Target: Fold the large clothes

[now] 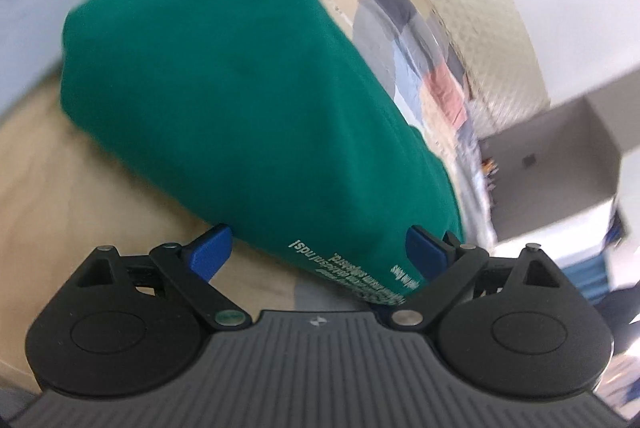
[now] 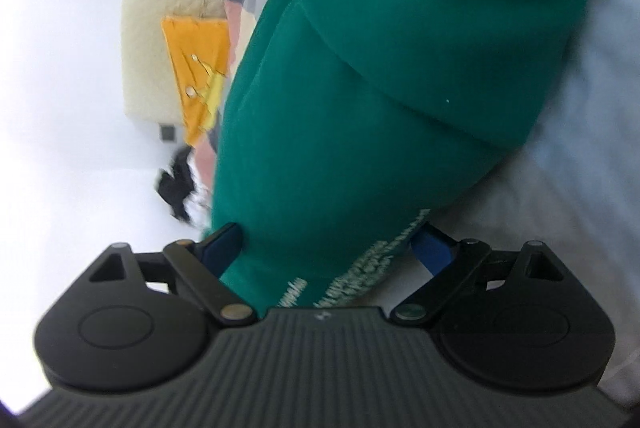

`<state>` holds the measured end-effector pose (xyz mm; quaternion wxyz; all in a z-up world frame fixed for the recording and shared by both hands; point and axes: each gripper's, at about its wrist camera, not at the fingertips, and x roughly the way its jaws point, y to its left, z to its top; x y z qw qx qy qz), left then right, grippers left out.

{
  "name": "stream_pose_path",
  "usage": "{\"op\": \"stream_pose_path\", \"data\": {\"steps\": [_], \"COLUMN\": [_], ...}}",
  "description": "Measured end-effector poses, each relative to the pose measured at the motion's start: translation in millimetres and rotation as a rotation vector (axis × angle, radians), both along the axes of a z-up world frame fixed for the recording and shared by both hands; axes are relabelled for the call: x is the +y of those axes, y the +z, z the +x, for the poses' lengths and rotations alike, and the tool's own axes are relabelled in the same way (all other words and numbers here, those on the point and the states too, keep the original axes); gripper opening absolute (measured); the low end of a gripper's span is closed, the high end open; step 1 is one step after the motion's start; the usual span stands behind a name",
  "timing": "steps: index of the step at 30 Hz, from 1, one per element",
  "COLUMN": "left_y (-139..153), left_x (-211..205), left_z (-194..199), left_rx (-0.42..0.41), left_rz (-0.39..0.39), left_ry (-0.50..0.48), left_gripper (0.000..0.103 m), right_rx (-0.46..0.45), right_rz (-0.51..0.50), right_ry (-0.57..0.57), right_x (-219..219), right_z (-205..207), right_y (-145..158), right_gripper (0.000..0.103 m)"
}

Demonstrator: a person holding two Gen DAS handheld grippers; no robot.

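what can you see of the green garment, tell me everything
The green garment is a deep green, soft knit-looking top, folded into a thick bundle with rounded, layered edges. Pale printed lettering runs along the edge nearest the cameras. It lies on a light bed surface, by a checked cloth. Its near edge sits between the wide-open blue fingers of the left gripper and right gripper; the pads do not visibly press it.

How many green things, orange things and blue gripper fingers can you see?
Green: 1, the green garment, folded, with pale lettering.
Orange: 1, the orange cushion behind it.
Blue fingers: 4, two on the left gripper and two on the right gripper, spread wide with the garment's edge between them.
Total: 6
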<state>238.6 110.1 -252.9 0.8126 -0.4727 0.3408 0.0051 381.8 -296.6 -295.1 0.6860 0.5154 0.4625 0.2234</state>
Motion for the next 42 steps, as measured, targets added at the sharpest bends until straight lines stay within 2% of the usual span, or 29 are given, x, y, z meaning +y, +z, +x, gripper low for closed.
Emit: {"op": "stream_pose_path", "data": {"steps": [7, 11, 13, 17, 21, 24, 28, 30, 32, 33, 35, 36, 38, 42], "left_y": [-34.9, -63.0, -71.9, -85.8, -85.1, -81.3, -76.2, -69.7, -65.1, -58.9, -46.2, -38.7, -32.0, -14.2], "left_x": [33.7, 46.3, 49.8, 52.2, 49.3, 49.3, 45.0, 50.6, 55.3, 54.4, 54.7, 50.3, 48.3, 42.0], "left_z": [-6.5, -13.7, -15.0, -7.9, 3.0, 11.6, 28.4, 34.8, 38.7, 42.2, 36.3, 37.3, 35.8, 25.7], "left_rx": [0.0, -0.048, -0.047, -0.012, -0.015, -0.018, -0.002, 0.008, 0.022, 0.03, 0.026, 0.017, 0.005, -0.031], "left_rz": [-0.299, -0.515, -0.561, -0.581, -0.539, -0.492, -0.418, -0.379, -0.337, -0.293, -0.182, -0.134, -0.101, -0.044], "left_ry": [0.138, 0.232, 0.282, 0.334, 0.361, 0.372, 0.376, 0.368, 0.353, 0.34, 0.313, 0.304, 0.304, 0.288], "left_gripper": [0.098, 0.097, 0.097, 0.097, 0.095, 0.088, 0.085, 0.08, 0.067, 0.063, 0.05, 0.047, 0.04, 0.035], "right_rx": [-0.028, -0.046, -0.029, -0.025, -0.034, -0.022, -0.025, -0.055, -0.076, -0.085, -0.104, -0.121, -0.16, -0.183], "right_rz": [0.122, 0.158, 0.175, 0.156, 0.07, -0.004, -0.016, -0.034, -0.059, -0.065, -0.086, -0.108, -0.153, -0.159], "right_ry": [-0.06, -0.073, -0.088, -0.113, -0.171, -0.237, -0.237, -0.209, -0.203, -0.202, -0.19, -0.179, -0.169, -0.175], "right_x": [-12.7, -17.2, -20.7, -27.3, -37.5, -46.3, -45.7, -40.1, -39.8, -40.4, -41.4, -41.9, -25.6, -31.6], "right_z": [-6.3, -12.0, -14.5, -16.5, -24.9, -26.5, -23.8, -22.7, -16.3, -15.7, -16.8, -18.7, -17.3, -27.4], "right_y": [3.0, 4.3, 1.6, 2.2, 5.2, 5.5, 1.1, 5.4, 9.1, 11.4, 16.5, 20.1, 23.0, 30.6], "right_gripper": [0.095, 0.095, 0.095, 0.095, 0.094, 0.094, 0.094, 0.088, 0.078, 0.074, 0.06, 0.056, 0.045, 0.037]}}
